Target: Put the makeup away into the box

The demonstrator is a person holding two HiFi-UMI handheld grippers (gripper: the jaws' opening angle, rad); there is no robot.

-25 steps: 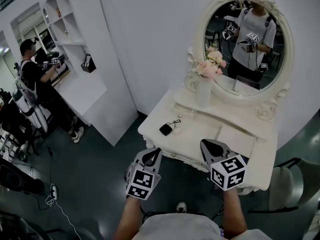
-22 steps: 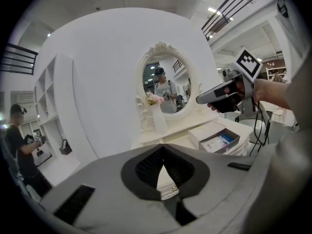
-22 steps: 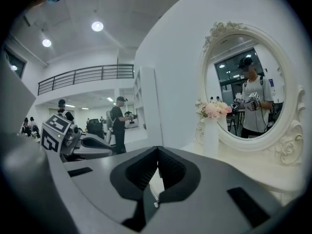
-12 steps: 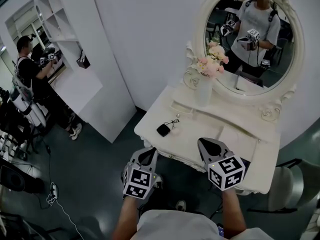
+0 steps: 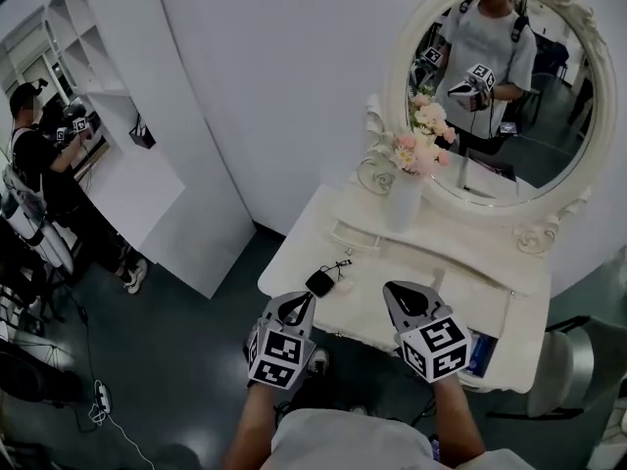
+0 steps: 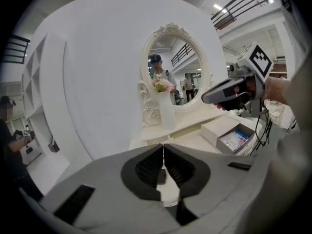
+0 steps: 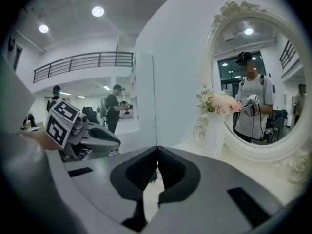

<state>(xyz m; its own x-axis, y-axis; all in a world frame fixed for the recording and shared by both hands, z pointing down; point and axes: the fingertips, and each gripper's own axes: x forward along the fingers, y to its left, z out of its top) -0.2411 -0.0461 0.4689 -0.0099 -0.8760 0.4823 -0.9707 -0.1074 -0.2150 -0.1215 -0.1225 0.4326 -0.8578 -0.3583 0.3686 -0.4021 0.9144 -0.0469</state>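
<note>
A small black makeup compact (image 5: 319,282) lies near the front left corner of the white dressing table (image 5: 460,278), with a small pale item (image 5: 342,284) beside it. An open white box (image 6: 229,133) with blue-packaged contents sits at the table's right end; in the head view only its edge (image 5: 478,352) shows behind my right gripper. My left gripper (image 5: 297,305) hovers just short of the table's front edge, near the compact, shut and empty. My right gripper (image 5: 407,295) hangs over the table's front, also shut with nothing between its tips.
A white vase of pink flowers (image 5: 406,189) stands before the oval mirror (image 5: 500,86). A white shelf unit (image 5: 147,164) runs along the left wall, where another person (image 5: 39,164) stands. A chair (image 5: 563,370) is at the right.
Both grippers have moved forward and down toward the table's front edge. The view has shifted closer, and the box's blue contents have come into sight at the right.
</note>
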